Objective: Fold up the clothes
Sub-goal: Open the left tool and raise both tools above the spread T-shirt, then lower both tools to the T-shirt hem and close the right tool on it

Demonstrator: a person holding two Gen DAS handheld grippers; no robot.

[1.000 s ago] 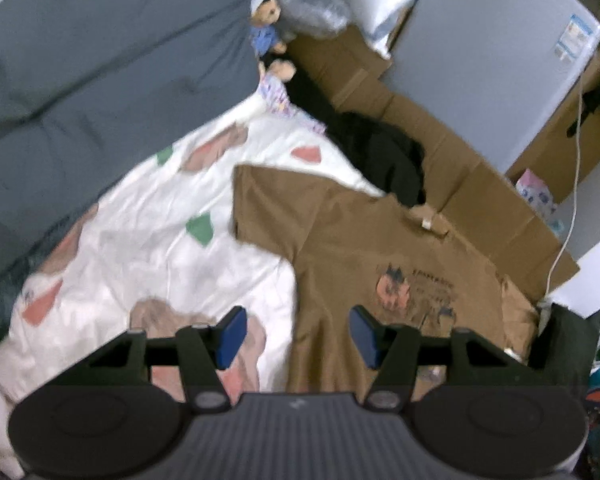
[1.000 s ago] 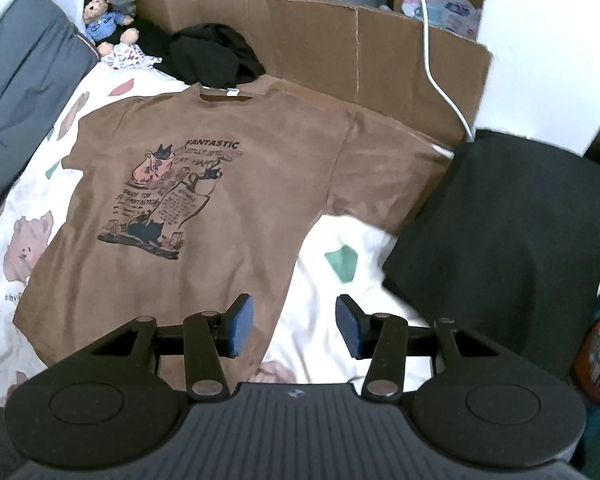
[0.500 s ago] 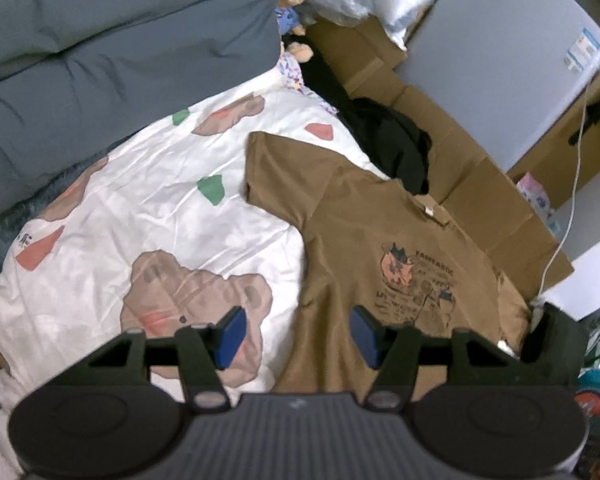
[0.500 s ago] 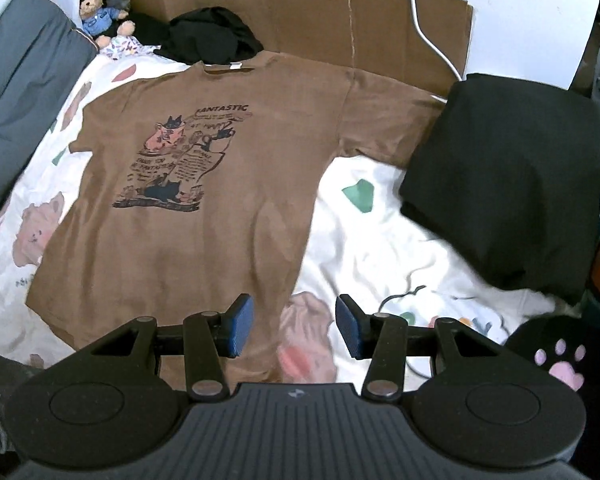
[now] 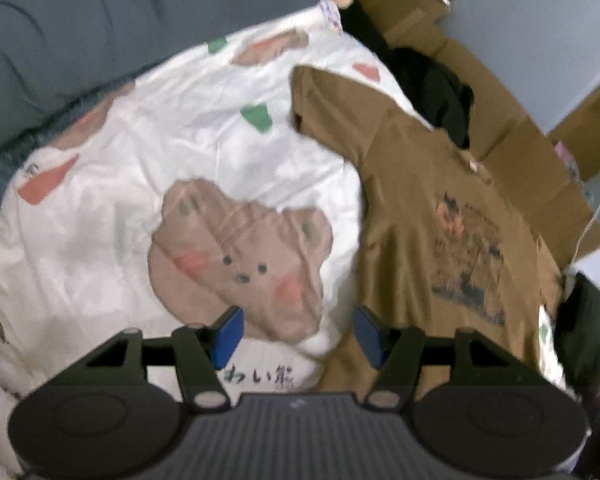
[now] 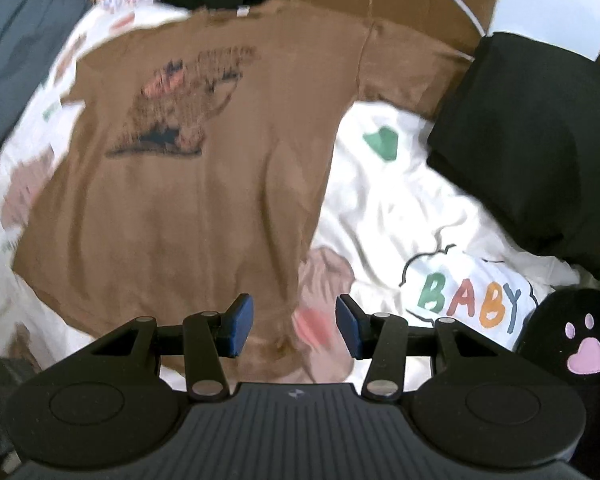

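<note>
Lying flat on the bed (image 6: 412, 200) with its long axis running away toward the collar, the brown T-shirt (image 6: 188, 200) has each hem corner just ahead of an unclenched, empty gripper, left gripper (image 5: 296, 334) and right gripper (image 6: 294, 326) about equally near.

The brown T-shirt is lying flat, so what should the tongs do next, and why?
Probably lower both tongs onto the hem. The brown T-shirt lies spread flat, print up, on the white bedsheet, unfolded. The left tongs and right tongs are open and empty, each near a bottom corner, so gripping there could start the first fold.
</note>
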